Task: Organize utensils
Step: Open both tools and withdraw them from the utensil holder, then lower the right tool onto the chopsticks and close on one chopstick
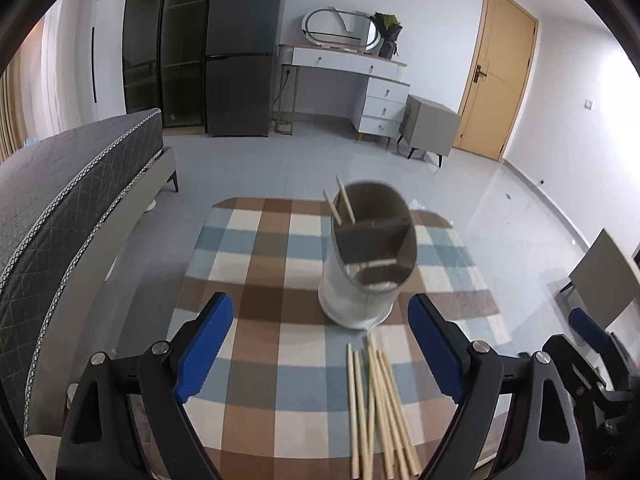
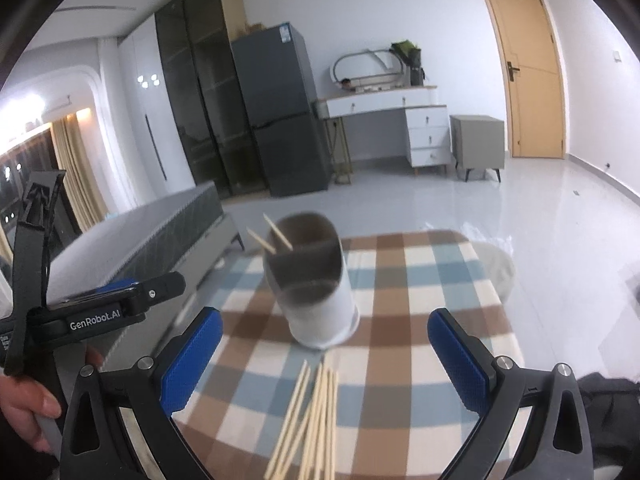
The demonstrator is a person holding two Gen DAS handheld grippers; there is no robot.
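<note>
Two chopsticks [image 1: 344, 204] already lean in the far-left compartment of the white utensil holder [image 1: 356, 296], which stands near the middle of the checked tablecloth [image 1: 264, 280]. A loose bundle of chopsticks [image 1: 376, 408] lies on the cloth at its near edge, just in front of the holder. Both tongs stand wide apart with nothing between their blue pads: the left gripper [image 1: 320, 352] hangs above the cloth to the left of the bundle, and the right gripper [image 2: 324, 360] straddles its far ends.

To do the pick well, I judge it best to drop one gripper over a single outer stick, close across its width near the middle, and lift it level before tipping it into a compartment.

The near ends of the bundle run out of both views, so the count is uncertain. Something pale lies in the holder's nearest compartment, unclear what. The holder is blurred in the right wrist view.
</note>
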